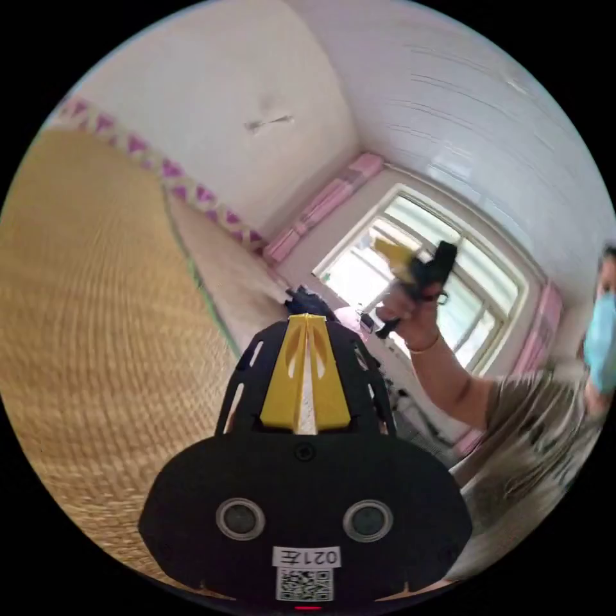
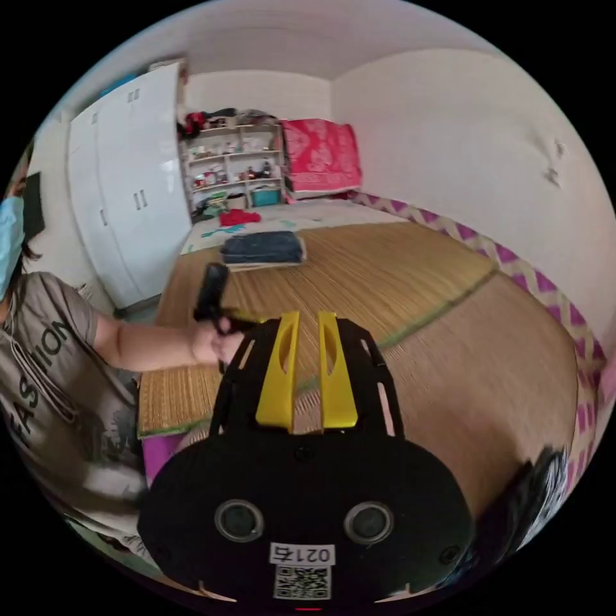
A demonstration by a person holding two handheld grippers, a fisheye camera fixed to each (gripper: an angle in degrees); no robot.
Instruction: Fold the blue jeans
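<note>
A folded stack of dark blue jeans (image 2: 262,248) lies on the straw mat (image 2: 398,269) toward the far end of the room, well away from both grippers. My left gripper (image 1: 307,317) is raised in the air, its yellow jaws shut tip to tip on nothing. My right gripper (image 2: 308,316) hovers over the mat with a narrow gap between its jaws, holding nothing. In the left gripper view the right gripper (image 1: 387,247) is held up by a hand (image 1: 414,321) in front of the window. A hand (image 2: 215,343) shows just left of the right gripper's jaws.
The person's torso (image 2: 45,378) is at the left. A white wardrobe (image 2: 128,192), cluttered shelves (image 2: 231,160) and a pink bundle (image 2: 321,157) stand at the far wall. Something dark and blurred (image 2: 529,500) sits at the lower right. A window (image 1: 410,282) is behind the raised hand.
</note>
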